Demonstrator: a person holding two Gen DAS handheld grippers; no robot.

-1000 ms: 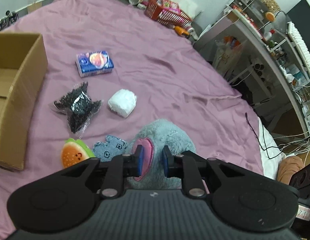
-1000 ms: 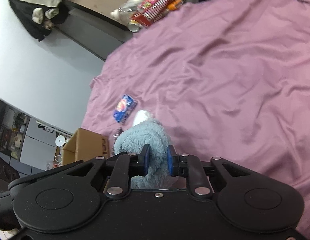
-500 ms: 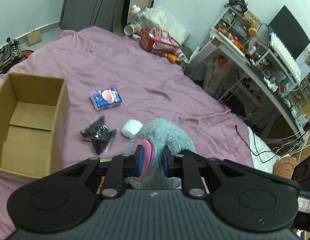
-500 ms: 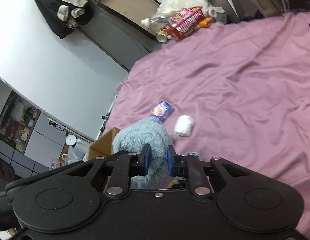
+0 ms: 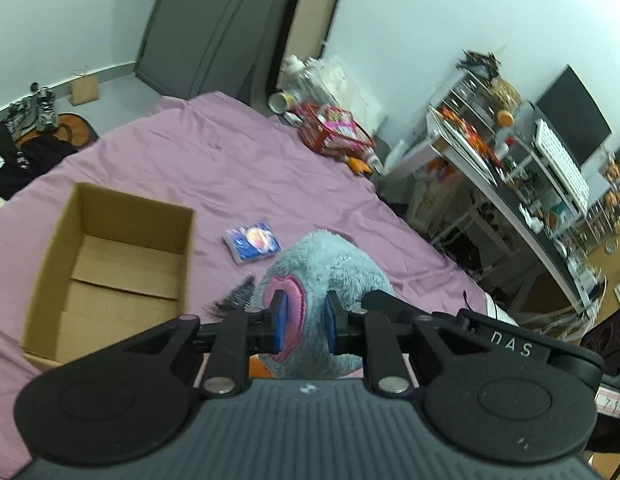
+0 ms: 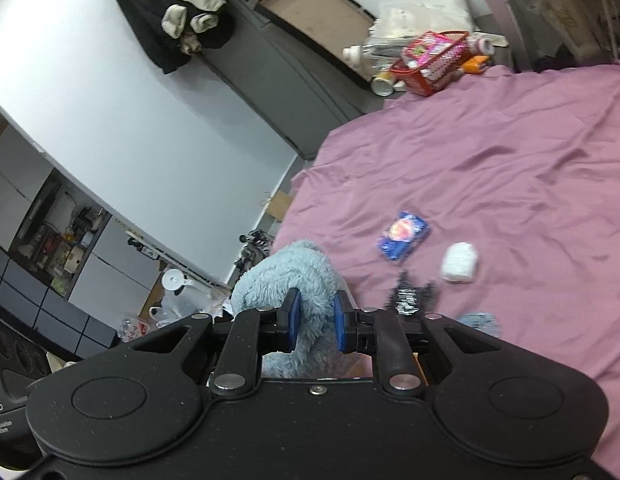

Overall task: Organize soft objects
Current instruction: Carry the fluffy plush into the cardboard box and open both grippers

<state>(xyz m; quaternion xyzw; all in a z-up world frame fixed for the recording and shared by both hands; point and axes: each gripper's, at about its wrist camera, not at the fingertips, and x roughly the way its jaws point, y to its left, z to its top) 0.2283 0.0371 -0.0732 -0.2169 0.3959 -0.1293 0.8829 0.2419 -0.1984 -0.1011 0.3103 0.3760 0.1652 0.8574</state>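
Two grippers are clamped on one blue-grey plush toy (image 5: 333, 276), which is held up above the bed. The left gripper (image 5: 304, 326) is narrowed onto the toy, a pink ear-like patch (image 5: 292, 316) being pressed against its left blue pad, and the right gripper (image 6: 314, 322) is likewise closed down on a fold of the toy's shaggy fur (image 6: 294, 280). Just beyond the toy, a black glittery packet (image 6: 409, 296) and a small blue-grey fabric piece (image 6: 479, 322) are seen lying on the mauve bedsheet (image 6: 509, 168). A white rolled bundle (image 6: 459, 262) and a blue printed packet (image 5: 252, 242) are found a little farther out, near each other but apart. An open cardboard box (image 5: 110, 276) is set on the sheet to the left, its flaps folded inside. A red basket (image 5: 333, 130) is seen at the far edge of the bed.
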